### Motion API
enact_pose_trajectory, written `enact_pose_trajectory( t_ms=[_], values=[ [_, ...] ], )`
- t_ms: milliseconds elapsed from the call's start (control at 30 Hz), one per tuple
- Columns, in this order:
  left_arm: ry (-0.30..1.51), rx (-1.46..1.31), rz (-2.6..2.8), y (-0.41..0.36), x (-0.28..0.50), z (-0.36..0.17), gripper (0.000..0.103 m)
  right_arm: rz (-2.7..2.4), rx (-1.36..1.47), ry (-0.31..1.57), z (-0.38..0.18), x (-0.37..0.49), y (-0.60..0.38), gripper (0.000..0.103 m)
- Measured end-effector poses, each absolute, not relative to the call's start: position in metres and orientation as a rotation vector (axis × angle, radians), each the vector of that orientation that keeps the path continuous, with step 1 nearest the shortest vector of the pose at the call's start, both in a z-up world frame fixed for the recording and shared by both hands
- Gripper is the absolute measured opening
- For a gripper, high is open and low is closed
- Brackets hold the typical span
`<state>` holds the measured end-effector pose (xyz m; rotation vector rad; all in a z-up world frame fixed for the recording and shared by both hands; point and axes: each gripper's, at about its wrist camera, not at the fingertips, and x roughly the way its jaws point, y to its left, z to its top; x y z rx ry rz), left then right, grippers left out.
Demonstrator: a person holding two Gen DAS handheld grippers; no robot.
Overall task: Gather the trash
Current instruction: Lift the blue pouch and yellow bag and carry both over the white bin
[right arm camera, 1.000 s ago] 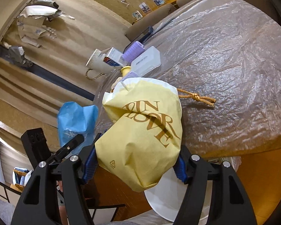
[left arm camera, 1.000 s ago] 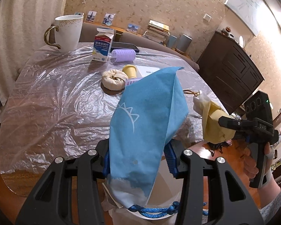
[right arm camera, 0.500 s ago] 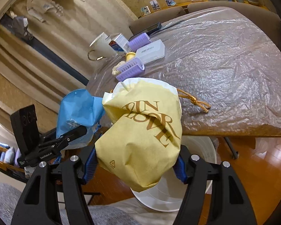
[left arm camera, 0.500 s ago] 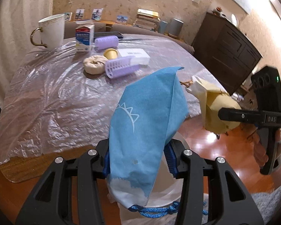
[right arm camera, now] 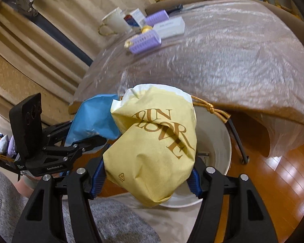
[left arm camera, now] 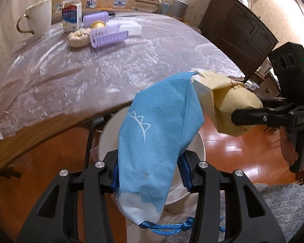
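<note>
My left gripper [left arm camera: 150, 172] is shut on a blue drawstring bag [left arm camera: 158, 133] with a white sun print. My right gripper [right arm camera: 147, 179] is shut on a yellow paper bag [right arm camera: 154, 145] printed "LOVE", with a tan cord [right arm camera: 212, 109]. Both bags hang above a white round bin [left arm camera: 109, 137], which stands on the floor by the table edge and also shows in the right wrist view [right arm camera: 218, 147]. The yellow bag [left arm camera: 231, 109] touches the blue bag's top in the left wrist view. The blue bag [right arm camera: 91, 119] shows left of the yellow one in the right wrist view.
The table [left arm camera: 111, 60] is covered in clear plastic. At its far side lie two purple rollers [left arm camera: 109, 35], a white mug [left arm camera: 39, 16], a milk carton [left arm camera: 72, 17], a white box [left arm camera: 131, 28] and a beige roll [left arm camera: 79, 37]. A dark cabinet [left arm camera: 239, 28] stands right. The wood floor [left arm camera: 233, 151] lies below.
Both grippers have drawn back off the table and down, carrying their bags over the white bin. The two bags have come together and now touch.
</note>
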<state>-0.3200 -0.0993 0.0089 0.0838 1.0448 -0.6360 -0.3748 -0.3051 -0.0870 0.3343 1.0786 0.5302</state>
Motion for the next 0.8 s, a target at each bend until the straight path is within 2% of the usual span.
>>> enact_pose_trajectory(
  t_ms=[800],
  values=[
    [1.156,0.180,-0.461,-0.118,-0.304,-0.070,0.044,0.440,0.225,1.183,-0.161,-0.348,-0.274,0.064]
  ],
)
